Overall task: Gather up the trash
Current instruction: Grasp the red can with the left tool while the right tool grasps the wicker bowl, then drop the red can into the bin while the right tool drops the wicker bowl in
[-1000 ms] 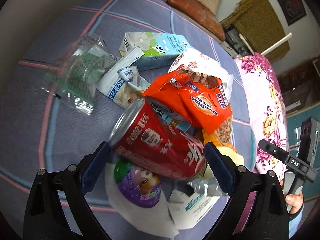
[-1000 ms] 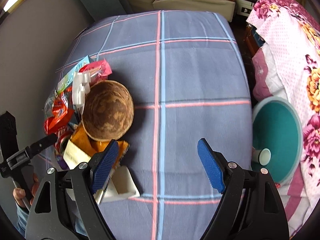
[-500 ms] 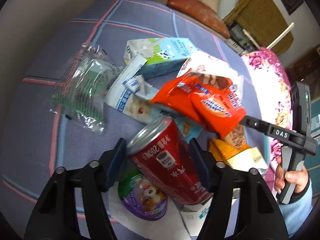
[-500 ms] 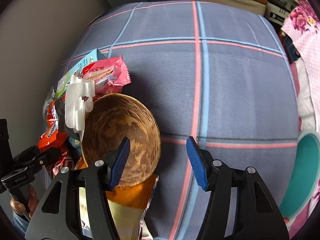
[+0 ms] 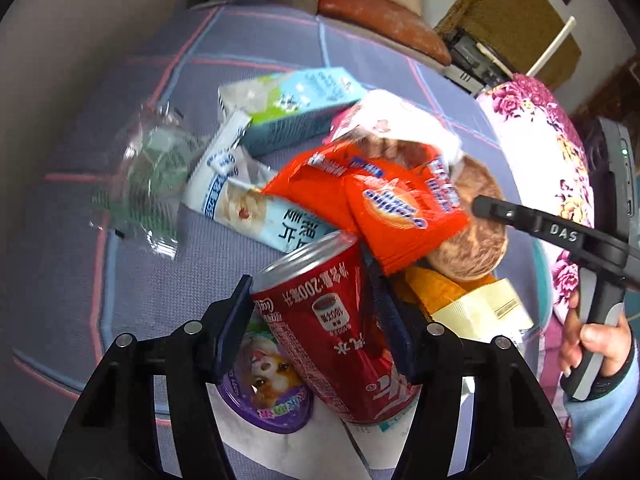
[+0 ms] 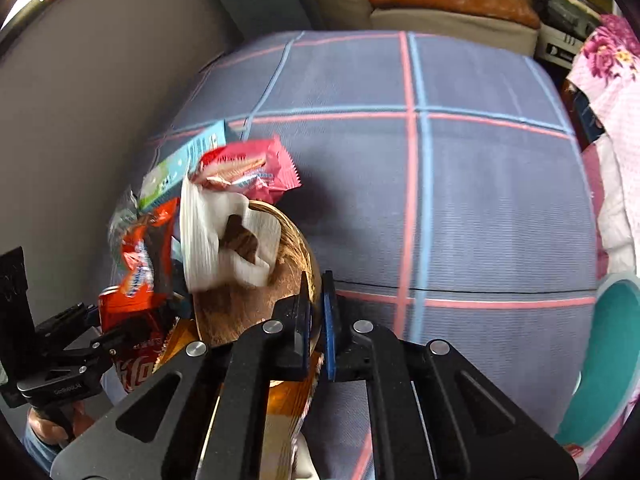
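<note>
Both grasps are being made at once, so the step in hand is the pick-up from the trash pile on the checked cloth-covered tabletop [image 6: 460,184].

The left hand-held gripper [image 5: 316,320] straddles the red drink can [image 5: 332,336], its blue pads flanking the can's sides near the silver rim; the jaws are closing, and the can looks just about seated between them. The can is a smooth, rigid printed cylinder, tilted with its top toward the middle of the pile, near the tabletop's left edge as the right wrist view shows it.

The right hand-held gripper [image 6: 316,316] is clamped together on the thin rim of the brown mottled bowl [image 6: 248,304], one pad inside and one outside. The bowl looks hard and shallow, perhaps coconut shell or wood, with a crumpled white tissue [image 6: 224,236] draped into it.

Around them lie soft, crinkly things: an orange foil snack wrapper [image 5: 384,216], a pale blue milk carton [image 5: 296,108], a clear plastic bag [image 5: 148,176], a pink wafer packet [image 6: 256,168] and a purple foil lid [image 5: 268,392] under the can.

Next, I judge, both need a lift clear of the heap, slowly, as wrappers overlap the can and the tissue may slide off. A teal bin [image 6: 600,360] sits past the tabletop's right edge, the likely destination.
</note>
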